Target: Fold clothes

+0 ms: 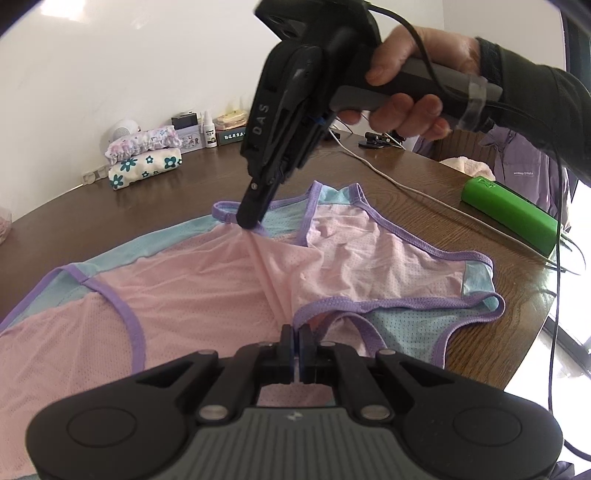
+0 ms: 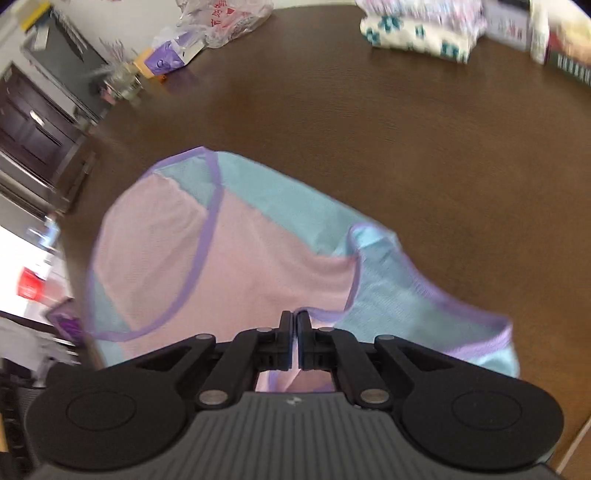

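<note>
A pink and light-blue mesh garment (image 1: 207, 288) with purple trim lies spread on the brown table (image 1: 192, 173). My left gripper (image 1: 296, 330) is shut on its near edge, next to a purple strap. My right gripper (image 1: 249, 221), seen from the left wrist view, points down and is shut on the garment's far edge at the purple trim. A taut ridge of pink fabric runs between the two grippers. In the blurred right wrist view my right gripper (image 2: 296, 317) is shut on the garment (image 2: 221, 258), with the cloth draped ahead of it.
Folded floral clothes (image 1: 144, 157) (image 2: 421, 33) are stacked at the table's far side beside boxes and a small bottle (image 1: 210, 131). A green box (image 1: 509, 210) and a white cable (image 1: 388, 177) lie at the right. A plastic bag (image 2: 221, 18) lies at the far edge.
</note>
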`<action>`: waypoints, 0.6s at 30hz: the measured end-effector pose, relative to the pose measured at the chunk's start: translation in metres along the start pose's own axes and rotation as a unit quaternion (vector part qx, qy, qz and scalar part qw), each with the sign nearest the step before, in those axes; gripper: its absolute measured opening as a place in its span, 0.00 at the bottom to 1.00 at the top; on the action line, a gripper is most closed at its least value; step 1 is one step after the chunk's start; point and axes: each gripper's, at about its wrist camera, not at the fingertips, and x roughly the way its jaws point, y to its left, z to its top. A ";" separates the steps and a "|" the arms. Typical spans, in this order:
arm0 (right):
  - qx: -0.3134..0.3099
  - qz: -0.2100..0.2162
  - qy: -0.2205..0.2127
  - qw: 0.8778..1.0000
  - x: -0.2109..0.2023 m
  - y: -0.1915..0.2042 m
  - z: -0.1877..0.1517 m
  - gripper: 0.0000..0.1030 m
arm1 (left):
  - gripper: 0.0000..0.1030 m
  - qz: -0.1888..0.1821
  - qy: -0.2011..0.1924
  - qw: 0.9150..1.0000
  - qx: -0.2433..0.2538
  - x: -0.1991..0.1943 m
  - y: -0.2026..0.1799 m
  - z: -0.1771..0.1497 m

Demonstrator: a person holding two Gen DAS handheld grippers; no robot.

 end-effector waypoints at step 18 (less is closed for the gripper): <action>0.159 0.208 -0.090 0.961 0.015 -0.062 -0.078 0.27 | 0.01 -0.013 -0.002 1.000 -0.013 0.001 0.005 -0.001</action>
